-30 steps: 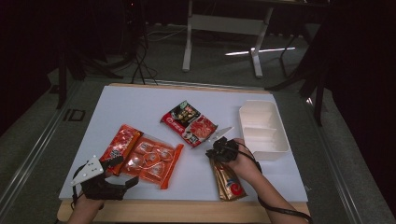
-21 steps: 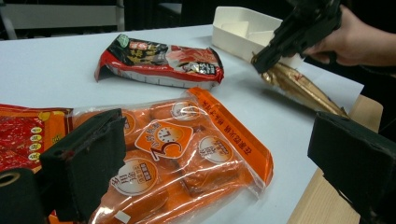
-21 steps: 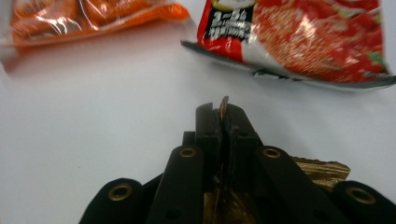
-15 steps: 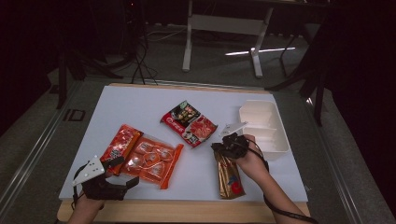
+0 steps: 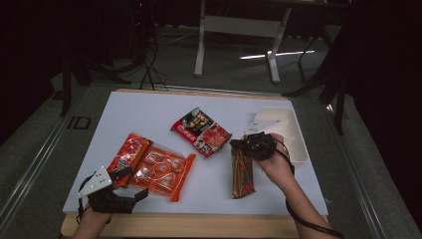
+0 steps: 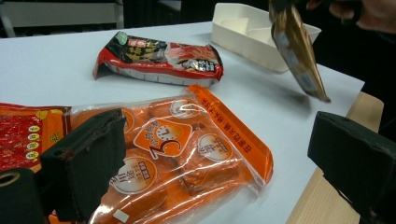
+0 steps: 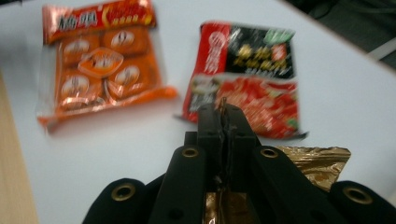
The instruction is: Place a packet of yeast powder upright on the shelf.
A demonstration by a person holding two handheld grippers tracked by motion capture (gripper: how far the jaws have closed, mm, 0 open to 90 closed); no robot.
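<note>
Raised since the earlier frame, the right hand-held gripper (image 5: 256,146) clamps the top edge of the long gold-brown foil snack packet (image 5: 242,172), which hangs below it, lower end near the white surface (image 5: 149,112).

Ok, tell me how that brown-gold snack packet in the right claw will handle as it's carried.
The brown-gold snack packet probably swings: the right claw pinches only its top edge and the rest hangs tilted. It seems light, since that pinch lifts it off the table. The glossy foil may be slippery, so it could slide out.
</note>
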